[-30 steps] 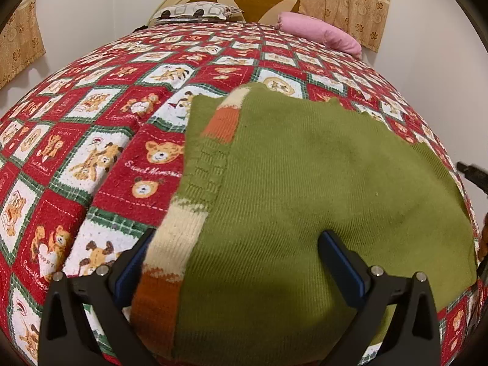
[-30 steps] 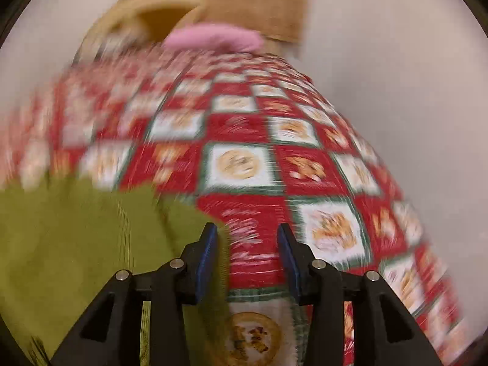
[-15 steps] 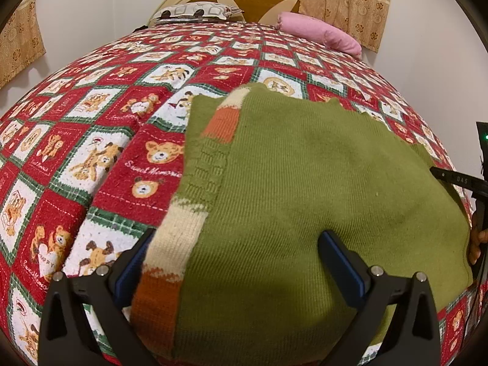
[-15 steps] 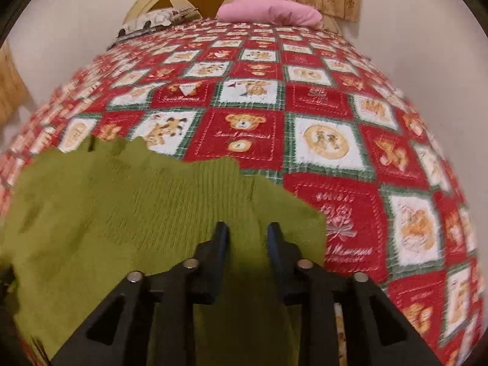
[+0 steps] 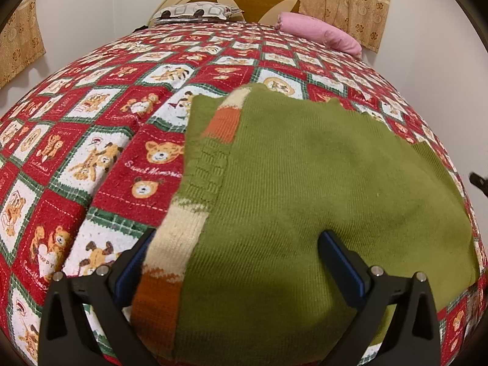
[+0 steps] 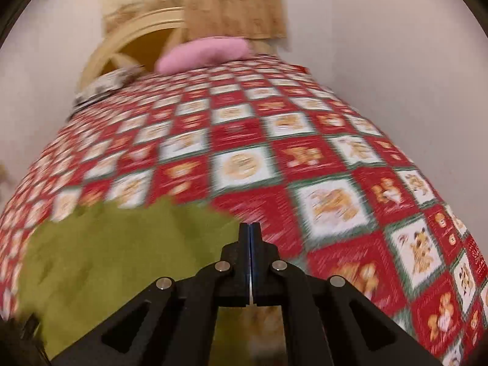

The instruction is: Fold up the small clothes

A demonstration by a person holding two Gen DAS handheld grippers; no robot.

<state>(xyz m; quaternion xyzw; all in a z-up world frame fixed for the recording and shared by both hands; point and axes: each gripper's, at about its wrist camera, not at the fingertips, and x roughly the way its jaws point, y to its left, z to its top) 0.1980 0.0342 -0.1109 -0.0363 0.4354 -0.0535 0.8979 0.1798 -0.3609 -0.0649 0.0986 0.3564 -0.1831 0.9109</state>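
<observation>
Left claw (image 5: 238, 262) standing wide open over near edge of green sweater (image 5: 320, 189), pads not pressing it. Right claw (image 6: 250, 231) having just been closing, now fully closed, nothing between pads, sweater's corner lying beside it. Sweater lying flat on bed quilt (image 5: 128, 128). Pink pillow (image 5: 320, 32) lying at bed's far edge.

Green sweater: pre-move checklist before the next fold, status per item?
1. Green sweater lying flat on the bedspread: ok.
2. Striped sleeve folded in over the body: ok.
3. Left hand-held gripper open, straddling the near hem: ok.
4. Right hand-held gripper has just been closing and is now fully shut; fabric caught between the pads: cannot tell, none shows there.
5. Right wrist view sharp enough to judge the grasp: not ok, blurred.
</observation>
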